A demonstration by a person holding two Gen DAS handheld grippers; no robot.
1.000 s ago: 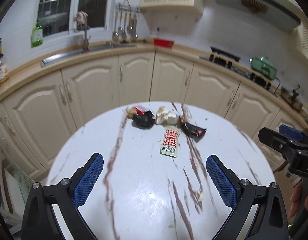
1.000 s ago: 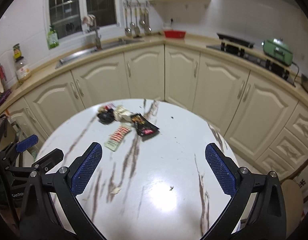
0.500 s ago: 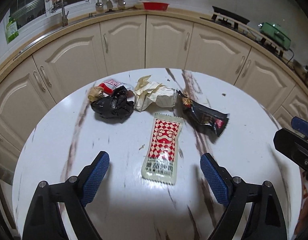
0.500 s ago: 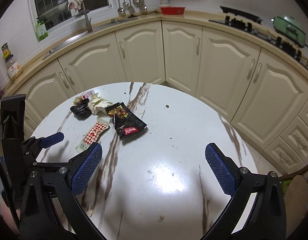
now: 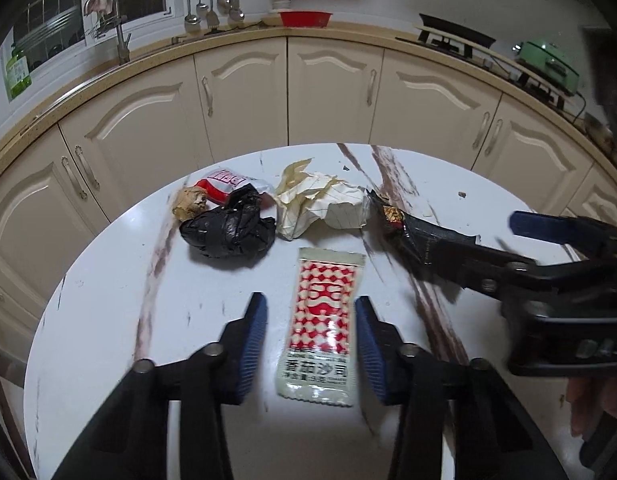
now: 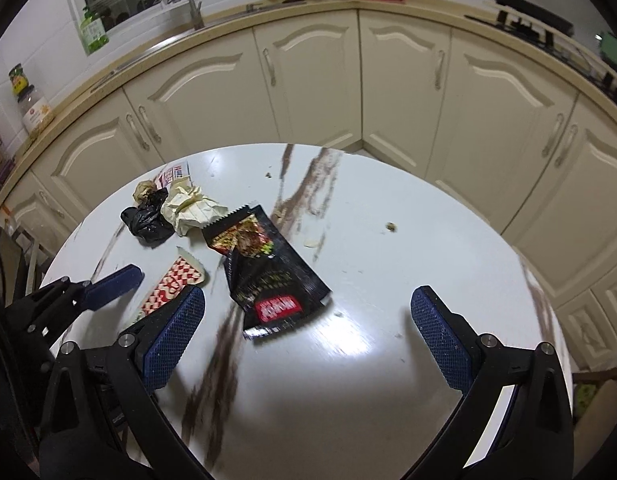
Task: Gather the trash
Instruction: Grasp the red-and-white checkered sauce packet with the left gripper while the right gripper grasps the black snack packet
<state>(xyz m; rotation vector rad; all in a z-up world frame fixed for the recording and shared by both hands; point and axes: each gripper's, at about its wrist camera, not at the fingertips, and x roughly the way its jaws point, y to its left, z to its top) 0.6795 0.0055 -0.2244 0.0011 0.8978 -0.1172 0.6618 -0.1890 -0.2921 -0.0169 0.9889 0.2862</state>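
The left gripper (image 5: 310, 340) sits low over the round white marble-patterned table (image 5: 108, 300). Its jaws are partly open, with a blue pad on either side of the flat red-and-white sauce sachet (image 5: 322, 324); small gaps show at both sides, so the pads do not clamp it. Beyond the sachet, from left to right, lie a crumpled black plastic bag (image 5: 228, 232), a crumpled cream paper wrapper (image 5: 320, 208) and a black foil snack packet (image 6: 264, 268). The right gripper (image 6: 308, 334) is positioned above the table with its jaws wide apart and nothing between them. The snack packet lies flat just ahead of its left pad (image 6: 172, 336), not touching it.
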